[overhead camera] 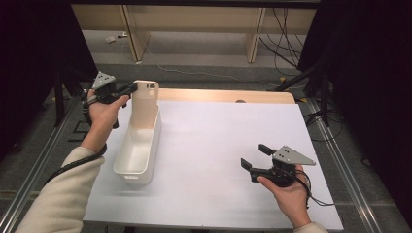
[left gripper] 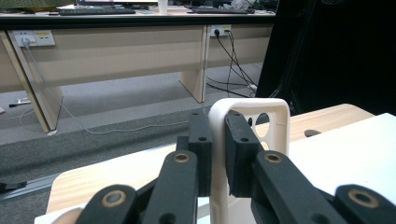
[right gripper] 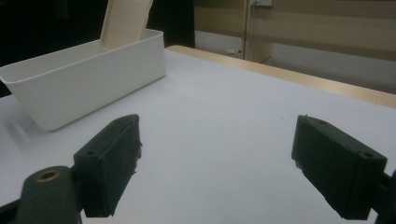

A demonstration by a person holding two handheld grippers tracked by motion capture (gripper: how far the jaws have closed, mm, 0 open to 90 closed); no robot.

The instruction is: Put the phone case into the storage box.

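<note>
A cream phone case [overhead camera: 145, 104] stands upright, its lower end inside the far end of a long white bin [overhead camera: 156, 141] on the table's left side. My left gripper [overhead camera: 131, 90] comes in from the left and is shut on the case's upper edge. In the left gripper view the two black jaws [left gripper: 217, 123] pinch the case's thin rim [left gripper: 247, 103], with the camera cut-out just beyond. My right gripper [overhead camera: 255, 156] hovers low over the white tabletop at the front right, open and holding nothing. In the right gripper view [right gripper: 217, 144] the bin [right gripper: 84, 88] and case [right gripper: 123, 23] lie at the upper left.
The white table sheet [overhead camera: 218, 145] lies on a wooden top whose far edge [overhead camera: 223, 94] shows beyond it. Metal rails [overhead camera: 340, 160] run along both sides. Past the table are wooden desk legs [overhead camera: 253, 34] and loose cables [overhead camera: 286, 43] on the floor.
</note>
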